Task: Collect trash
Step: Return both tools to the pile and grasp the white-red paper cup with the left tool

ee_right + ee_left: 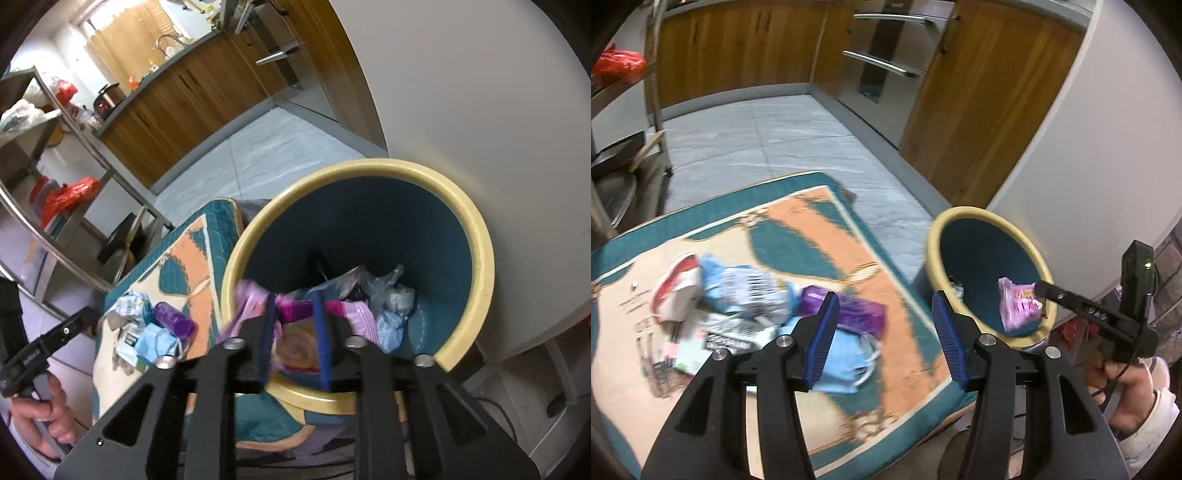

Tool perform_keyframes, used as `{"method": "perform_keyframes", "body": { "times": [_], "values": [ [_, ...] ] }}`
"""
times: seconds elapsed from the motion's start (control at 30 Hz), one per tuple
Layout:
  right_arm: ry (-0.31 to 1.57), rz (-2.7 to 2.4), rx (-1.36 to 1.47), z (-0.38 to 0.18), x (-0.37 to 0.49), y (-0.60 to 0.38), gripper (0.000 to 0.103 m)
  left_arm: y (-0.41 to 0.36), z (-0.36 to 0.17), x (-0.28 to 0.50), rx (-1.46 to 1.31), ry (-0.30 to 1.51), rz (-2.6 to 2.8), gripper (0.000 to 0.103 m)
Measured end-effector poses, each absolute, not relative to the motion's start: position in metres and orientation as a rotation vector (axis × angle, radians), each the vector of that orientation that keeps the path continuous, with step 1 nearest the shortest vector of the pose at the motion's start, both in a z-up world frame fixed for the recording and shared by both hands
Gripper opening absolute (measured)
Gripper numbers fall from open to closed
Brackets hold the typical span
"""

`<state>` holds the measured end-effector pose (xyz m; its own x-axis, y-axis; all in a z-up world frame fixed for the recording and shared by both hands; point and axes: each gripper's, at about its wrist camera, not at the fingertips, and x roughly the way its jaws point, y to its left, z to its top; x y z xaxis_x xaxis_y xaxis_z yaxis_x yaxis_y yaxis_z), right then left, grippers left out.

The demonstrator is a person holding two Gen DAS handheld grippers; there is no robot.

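Observation:
A teal bin with a cream rim (934, 236) (484, 254) stands beside a patterned cushion (820, 229) (192, 254). My right gripper (295, 314) (1039, 288) is over the bin's mouth, shut on a pink snack wrapper (295, 349) (1019, 304). Plastic bags and wrappers (391, 299) lie inside the bin. My left gripper (884, 314) is open and empty above the cushion, next to a pile of trash: a purple bottle (857, 306) (173, 319), blue face masks (842, 365) (159, 341), crumpled printed wrappers (746, 291) and a red-and-white carton (677, 291).
Wooden kitchen cabinets (738, 48) and an oven with steel handles (882, 62) stand across the grey tiled floor (768, 129). A metal rack (74, 147) with red bags (70, 195) is to the left. A white curved surface (1082, 147) rises behind the bin.

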<state>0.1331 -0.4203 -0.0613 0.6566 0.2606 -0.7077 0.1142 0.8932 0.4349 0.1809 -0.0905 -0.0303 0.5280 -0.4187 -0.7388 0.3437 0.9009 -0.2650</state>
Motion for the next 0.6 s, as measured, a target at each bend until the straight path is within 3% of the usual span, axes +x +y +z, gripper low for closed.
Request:
{"method": "perform_keyframes", "body": {
  "times": [0.43,0.6],
  "values": [
    [0.857,0.079,0.490,-0.060,0.130,-0.422,0.034,-0.026,-0.016,0.173,-0.119,0.898,-0.337,0.055],
    [0.860,0.117,0.483,-0.057,0.129,-0.411,0.042,-0.004,-0.019,0.176,-0.144,0.901,-0.281,0.057]
  ]
}}
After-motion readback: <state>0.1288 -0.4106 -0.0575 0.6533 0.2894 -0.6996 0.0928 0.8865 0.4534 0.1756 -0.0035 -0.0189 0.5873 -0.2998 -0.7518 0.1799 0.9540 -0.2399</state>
